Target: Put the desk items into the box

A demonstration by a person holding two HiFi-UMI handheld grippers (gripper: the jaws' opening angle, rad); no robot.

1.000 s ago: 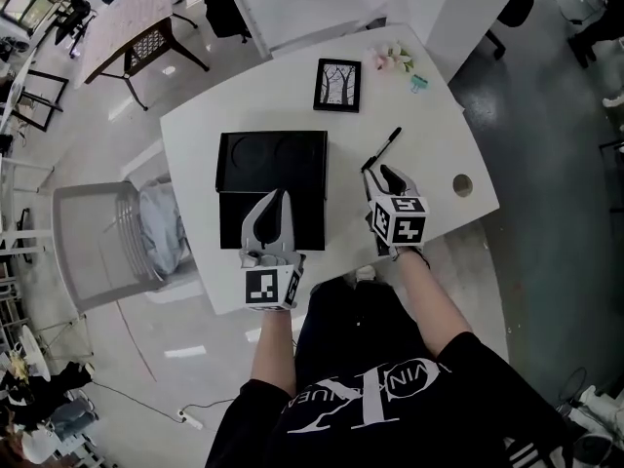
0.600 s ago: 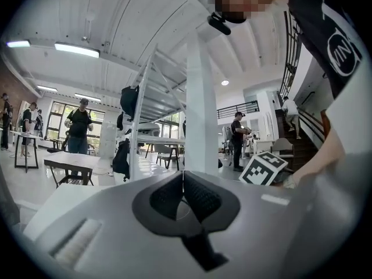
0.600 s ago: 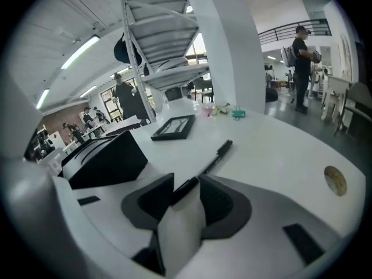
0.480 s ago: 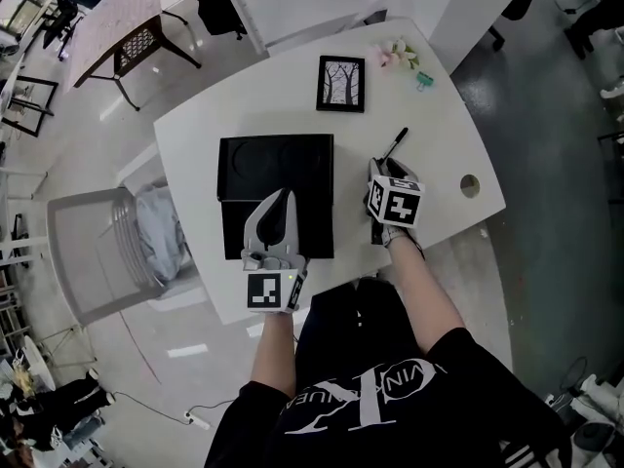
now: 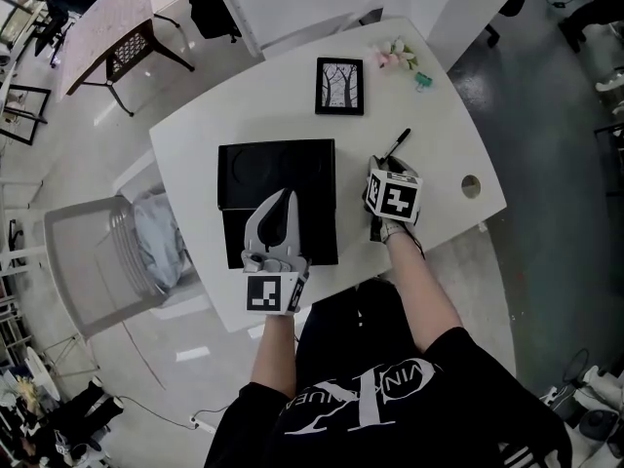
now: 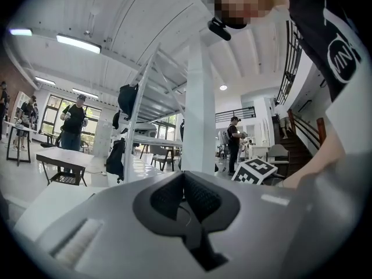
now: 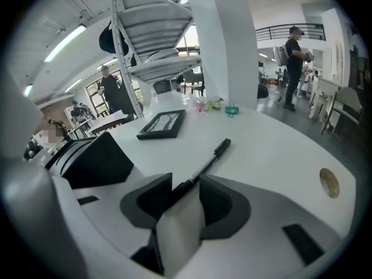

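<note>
Seemingly unclamped, pen (image 7: 216,151) tail hidden inside right claw (image 7: 185,182), jaws just opened apart, left claw (image 6: 185,176) together.

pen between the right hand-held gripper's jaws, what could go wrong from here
The right hand-held gripper has just been opening its jaws; the pen lies between them, ungripped.
1. The jaws straddle only the pen's near end, so once lifted it may droop or swivel.
2. The pen lies flat on the table; closing pads could nudge it aside.
3. The shut left hand-held gripper hangs over the box and may obstruct the drop.
</note>
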